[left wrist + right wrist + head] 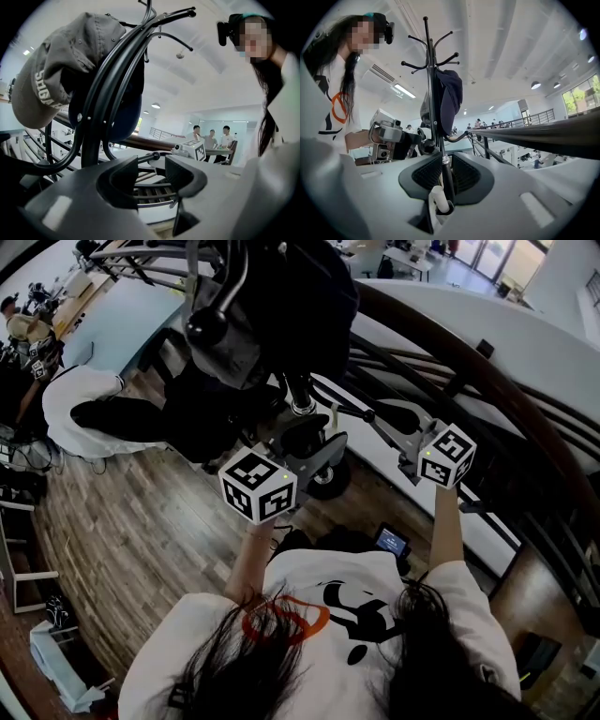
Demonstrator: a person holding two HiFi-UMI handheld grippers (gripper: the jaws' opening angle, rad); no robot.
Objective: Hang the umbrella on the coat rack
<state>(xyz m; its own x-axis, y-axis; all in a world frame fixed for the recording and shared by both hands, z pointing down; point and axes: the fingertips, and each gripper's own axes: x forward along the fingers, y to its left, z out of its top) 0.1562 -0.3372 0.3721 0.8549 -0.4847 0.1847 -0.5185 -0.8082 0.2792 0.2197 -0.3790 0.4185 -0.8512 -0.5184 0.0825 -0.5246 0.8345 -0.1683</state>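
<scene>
The black coat rack (pixel 431 70) rises straight ahead in the right gripper view, with a navy cap (pixel 448 98) on one hook. A thin black umbrella rod (pixel 446 183) with a silver collar and a white end piece runs between the pads of my right gripper (pixel 445 176), which is shut on it. In the head view that gripper (pixel 389 425) reaches toward the rack's base. My left gripper (pixel 152 176) stands open and empty just below the rack's curved arms (pixel 101 93). A grey cap (pixel 49 70) hangs above it.
A curved wooden handrail (pixel 487 381) with dark bars runs behind the rack on the right. Below lies wood flooring (pixel 112 540). A person in white (pixel 80 409) sits at the left. Several people stand far off (pixel 211 138).
</scene>
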